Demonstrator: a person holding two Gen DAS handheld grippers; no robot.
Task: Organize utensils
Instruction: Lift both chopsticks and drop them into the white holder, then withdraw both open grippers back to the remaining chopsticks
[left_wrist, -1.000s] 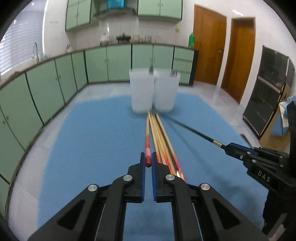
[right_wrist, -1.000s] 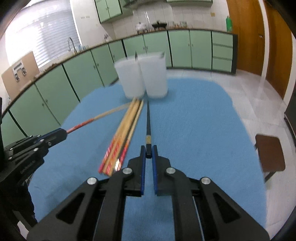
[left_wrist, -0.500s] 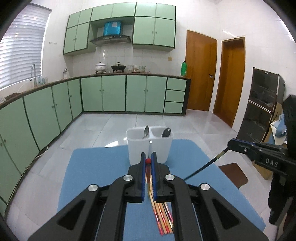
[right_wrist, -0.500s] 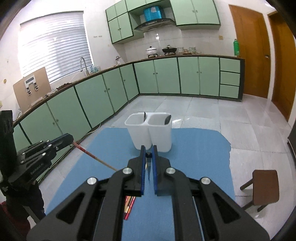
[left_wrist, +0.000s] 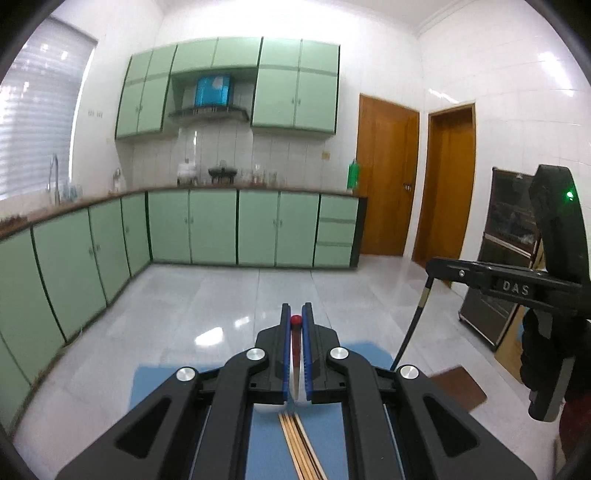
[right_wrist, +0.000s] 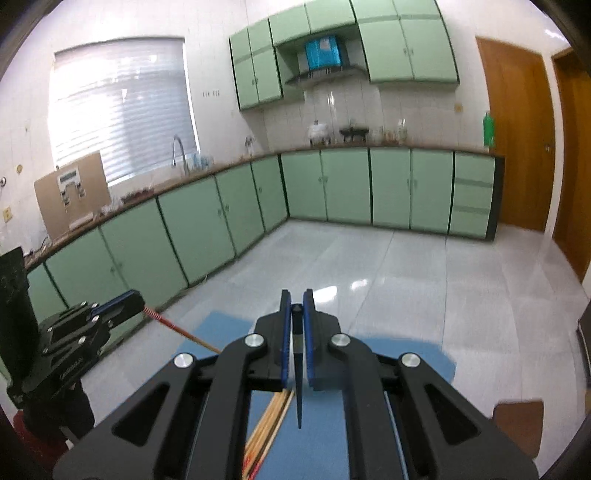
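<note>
Glossy tiled floor (left_wrist: 221, 306), matt blue cloth mat (right_wrist: 406, 358), bare wooden chopsticks (left_wrist: 299, 446).

Each wrist camera looks forward along its own fingers, high above the blue mat (left_wrist: 266, 443), facing the green cabinets (right_wrist: 369, 188). Both views share the cabinets, floor and mat; each catches the other gripper at its edge.

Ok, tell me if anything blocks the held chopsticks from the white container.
Nothing visible does. The left gripper is shut on the red-tipped chopstick, the right gripper on the black chopstick, both above the blue mat. Only a sliver of the white container shows; the loose chopsticks lie flat below.
</note>
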